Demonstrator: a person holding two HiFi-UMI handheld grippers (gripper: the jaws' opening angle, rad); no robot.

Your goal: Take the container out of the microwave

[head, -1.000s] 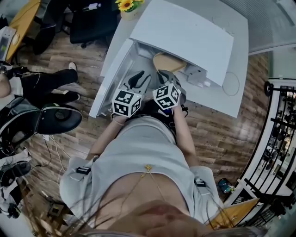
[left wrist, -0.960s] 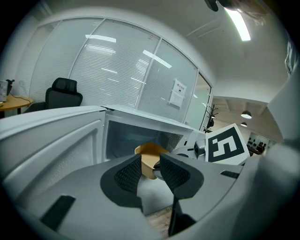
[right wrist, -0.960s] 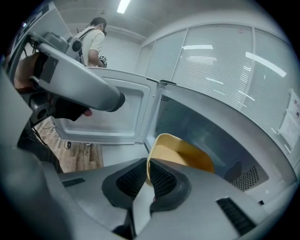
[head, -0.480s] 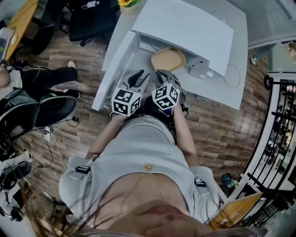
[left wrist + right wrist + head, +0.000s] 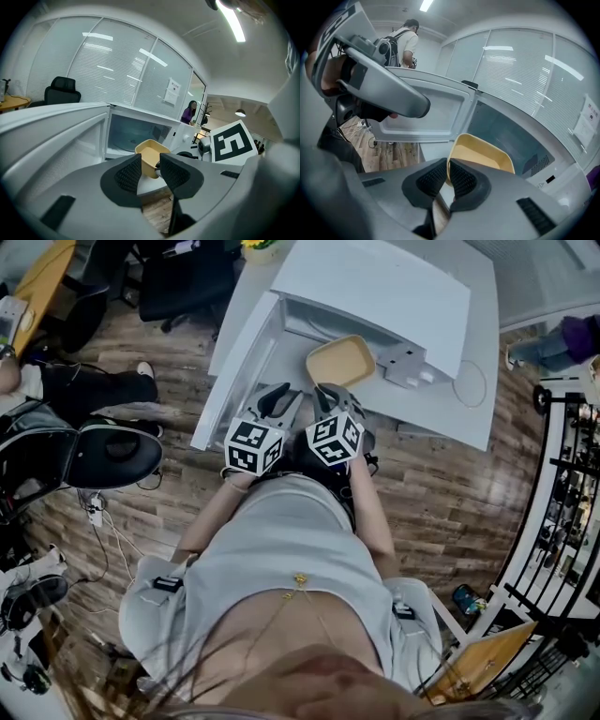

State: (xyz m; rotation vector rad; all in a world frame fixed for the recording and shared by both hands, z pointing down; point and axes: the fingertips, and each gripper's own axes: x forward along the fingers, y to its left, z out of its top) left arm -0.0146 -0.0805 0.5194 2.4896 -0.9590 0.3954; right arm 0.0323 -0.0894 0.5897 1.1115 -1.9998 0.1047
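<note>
- Outward had come the shallow yellow plastic container (image 5: 342, 360) from the white microwave (image 5: 375, 296).
- My right gripper (image 5: 446, 176) pinched its rim tight; my left gripper (image 5: 151, 171) gaped empty.
- Level pulling seemed safest to me.

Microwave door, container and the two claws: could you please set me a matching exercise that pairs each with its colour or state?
Things:
1. door
2. container
3. left claw
4. right claw

Colours or states:
a. shut on the container
b. yellow
c. swung wide
d. open, gripping nothing

Pairs: 1-c, 2-b, 3-d, 4-a.
</note>
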